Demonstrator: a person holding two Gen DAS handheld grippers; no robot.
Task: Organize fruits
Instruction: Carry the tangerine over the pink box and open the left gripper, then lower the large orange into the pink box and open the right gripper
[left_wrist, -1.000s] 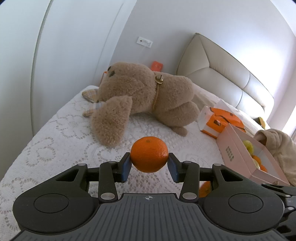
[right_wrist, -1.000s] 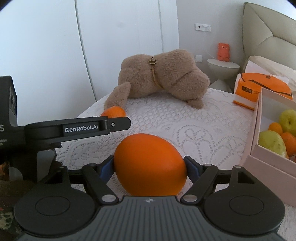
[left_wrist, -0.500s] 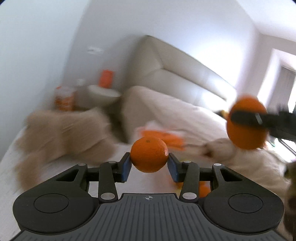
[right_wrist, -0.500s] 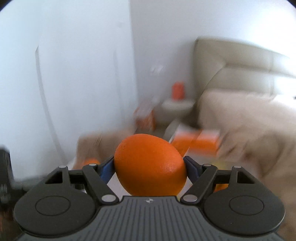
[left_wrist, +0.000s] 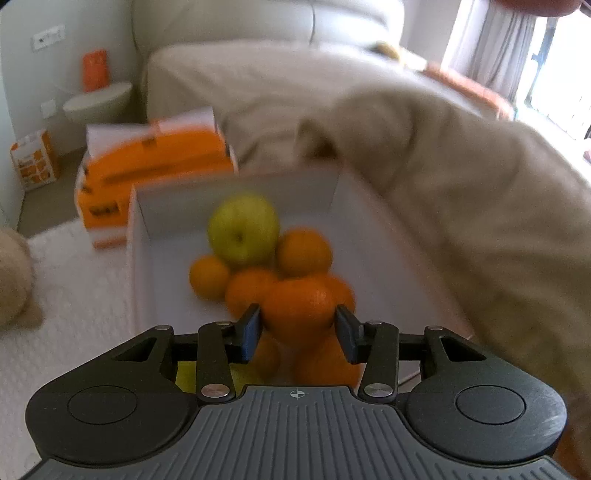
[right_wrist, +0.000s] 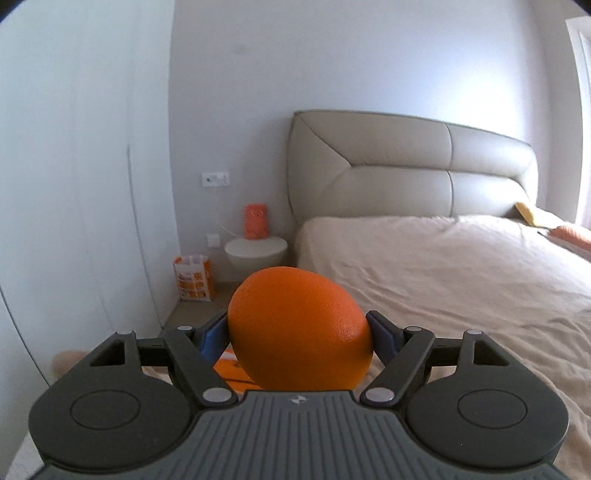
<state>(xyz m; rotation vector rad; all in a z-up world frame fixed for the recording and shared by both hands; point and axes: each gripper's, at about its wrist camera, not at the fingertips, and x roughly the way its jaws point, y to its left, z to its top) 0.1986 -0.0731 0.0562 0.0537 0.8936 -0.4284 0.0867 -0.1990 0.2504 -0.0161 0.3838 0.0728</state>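
Observation:
My left gripper (left_wrist: 297, 328) is shut on a small orange (left_wrist: 295, 308) and holds it over the open pale box (left_wrist: 137, 236). Inside the box lie a green apple (left_wrist: 242, 229) and several oranges (left_wrist: 303, 252). My right gripper (right_wrist: 297, 341) is shut on a large orange (right_wrist: 297, 328) and points level toward the headboard, above the bed. The box does not show in the right wrist view.
An orange and white carton (left_wrist: 147, 166) stands behind the box. A beige blanket (left_wrist: 461, 177) lies heaped to the right of the box. A round bedside table (right_wrist: 256, 251) with an orange item stands by the wall. A plush toy's edge (left_wrist: 11, 273) shows at left.
Both grippers have swung right, away from the plush bear. The left gripper now tilts down over the fruit box with its orange. The right gripper has risen and faces the headboard.

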